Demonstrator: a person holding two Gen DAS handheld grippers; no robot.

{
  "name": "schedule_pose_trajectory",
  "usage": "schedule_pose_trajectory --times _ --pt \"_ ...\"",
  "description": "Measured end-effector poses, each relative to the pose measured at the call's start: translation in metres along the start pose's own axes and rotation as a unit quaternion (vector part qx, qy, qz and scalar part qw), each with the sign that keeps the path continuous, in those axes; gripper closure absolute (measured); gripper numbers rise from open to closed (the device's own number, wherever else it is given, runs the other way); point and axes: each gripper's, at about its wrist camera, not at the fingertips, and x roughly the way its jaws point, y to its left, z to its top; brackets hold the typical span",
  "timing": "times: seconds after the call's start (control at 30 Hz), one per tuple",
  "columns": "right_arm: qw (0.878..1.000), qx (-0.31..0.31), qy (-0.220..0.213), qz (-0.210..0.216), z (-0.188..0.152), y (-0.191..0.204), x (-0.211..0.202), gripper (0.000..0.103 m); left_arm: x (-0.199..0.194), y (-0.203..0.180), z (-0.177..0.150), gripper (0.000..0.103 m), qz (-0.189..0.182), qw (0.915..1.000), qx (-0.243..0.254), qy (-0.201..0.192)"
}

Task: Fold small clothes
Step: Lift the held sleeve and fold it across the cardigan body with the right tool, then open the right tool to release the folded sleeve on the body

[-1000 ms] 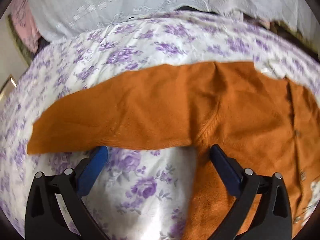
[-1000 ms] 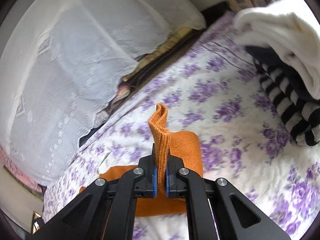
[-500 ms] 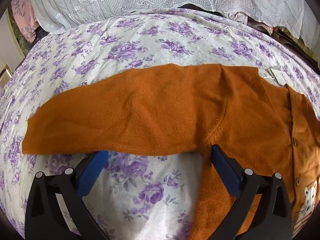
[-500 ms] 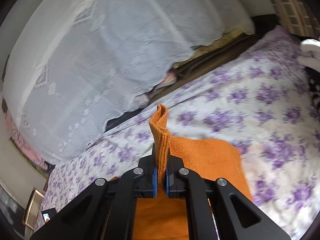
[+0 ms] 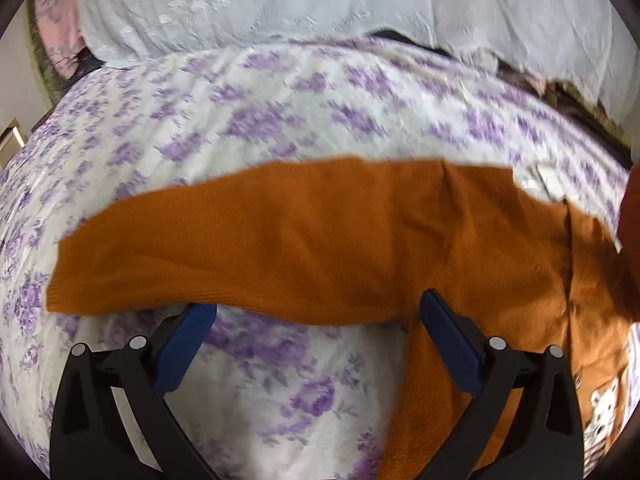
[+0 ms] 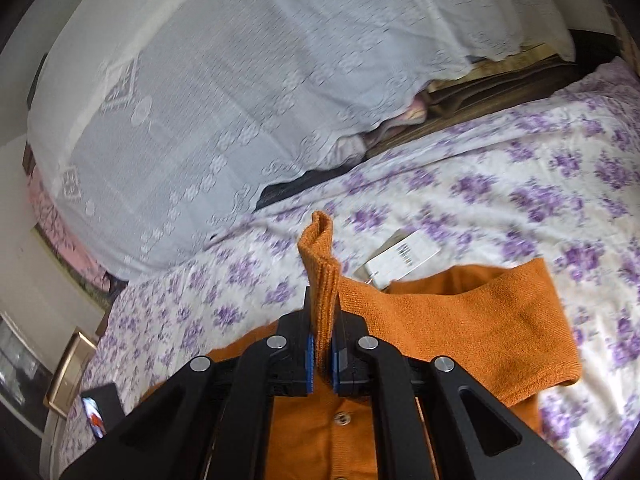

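Folding a small orange cardigan [image 5: 500, 264] on a flowered bedsheet [image 5: 280, 120]: the sleeve fold.

Right gripper [image 6: 320, 316]: jaws clenched on the ribbed cuff [image 6: 318, 256] of one sleeve, which stands up between the blue pads while the rest of that sleeve [image 6: 480, 320] trails toward 3 o'clock in the right wrist view. The button front [image 6: 340, 418] lies directly below the jaws, at 6 o'clock. A paper tag [image 6: 404, 258] rests on the sheet at about 1 o'clock from the cuff, just beside the collar.

Left gripper [image 5: 316, 312]: jaws released, wide apart and holding nothing; they hover over bare sheet just under the other sleeve [image 5: 220, 248], which lies flat and stretches toward 9 o'clock. The cardigan body fills the 3 to 5 o'clock part of the left wrist view.

To do the step well, it seems best to carry the held cuff straight across the chest, low over the cloth, so that the sleeve lays over without twisting, and to let go only once the cuff rests flat on the body. The open left gripper could pin the shoulder seam to stop the body sliding. The likely fault is a dragged, bunched front.
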Motion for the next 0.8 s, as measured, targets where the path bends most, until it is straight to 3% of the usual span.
schedule_pose_trajectory --times 0.27,0.53,0.67,0.7,0.77,0.8 --pt "0.998 -0.034 0.046 -0.005 -0.027 0.028 0.033 0.097 0.003 0.037 0.014 0.004 -0.031 0.9969 -0.072 0.008" --pt "0.993 -0.065 0.101 -0.019 -0.057 0.039 0.073 0.096 0.002 0.026 0.013 0.004 -0.015 0.9990 -0.043 -0.002" --pt "0.980 -0.094 0.173 -0.030 -0.078 0.040 0.102 0.088 -0.001 0.022 0.013 0.004 -0.020 0.9993 -0.031 -0.004" --pt "0.980 -0.095 0.173 -0.024 -0.079 0.039 0.099 0.085 -0.003 0.021 0.013 0.004 -0.023 0.9993 -0.029 -0.005" --pt "0.982 -0.085 0.168 -0.006 -0.072 0.037 0.087 0.069 -0.008 0.017 0.012 0.004 -0.034 0.9992 -0.022 -0.007" --pt "0.983 -0.082 0.163 0.006 -0.067 0.036 0.077 0.066 -0.012 0.014 0.012 0.004 -0.043 0.9989 -0.018 -0.007"
